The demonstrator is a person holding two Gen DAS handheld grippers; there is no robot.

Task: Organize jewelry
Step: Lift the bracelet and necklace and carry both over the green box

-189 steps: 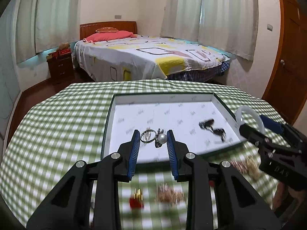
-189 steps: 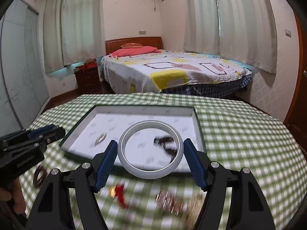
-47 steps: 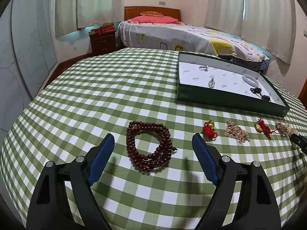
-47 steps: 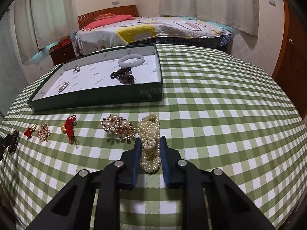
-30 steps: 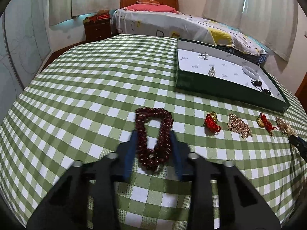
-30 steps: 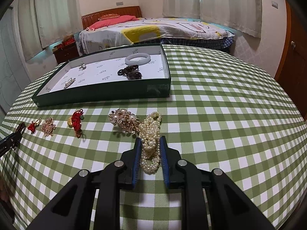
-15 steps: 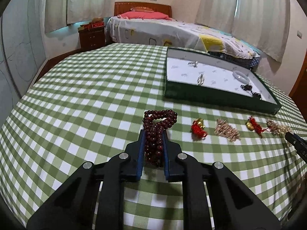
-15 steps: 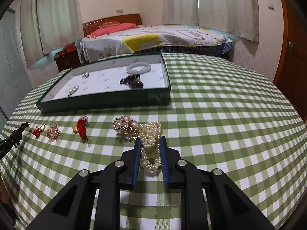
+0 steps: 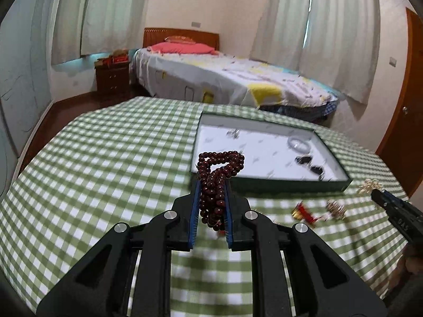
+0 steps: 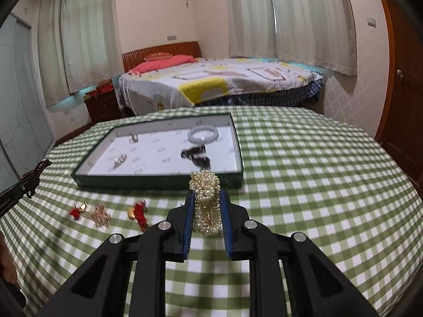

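My left gripper (image 9: 211,185) is shut on a dark red bead bracelet (image 9: 218,170) and holds it in the air near the front left corner of the green tray (image 9: 290,185). My right gripper (image 10: 207,194) is shut on a pearl bracelet (image 10: 206,198) and holds it above the cloth just before the tray's front wall (image 10: 158,181). In the tray lie a white bangle (image 10: 203,134), dark pieces (image 10: 197,155), a ring (image 10: 134,138) and a small silver piece (image 10: 119,163).
On the green checked tablecloth (image 10: 317,185) before the tray lie two red-and-gold charms (image 10: 78,210) (image 10: 138,212) and a gold piece (image 10: 100,218). A bed (image 10: 211,84) stands behind the table. A wooden door (image 10: 404,79) is at the right.
Both grippers have lifted their bracelets off the cloth and moved toward the tray. The pearl-and-gold cluster that lay beside the pearl bracelet no longer shows in the right wrist view.
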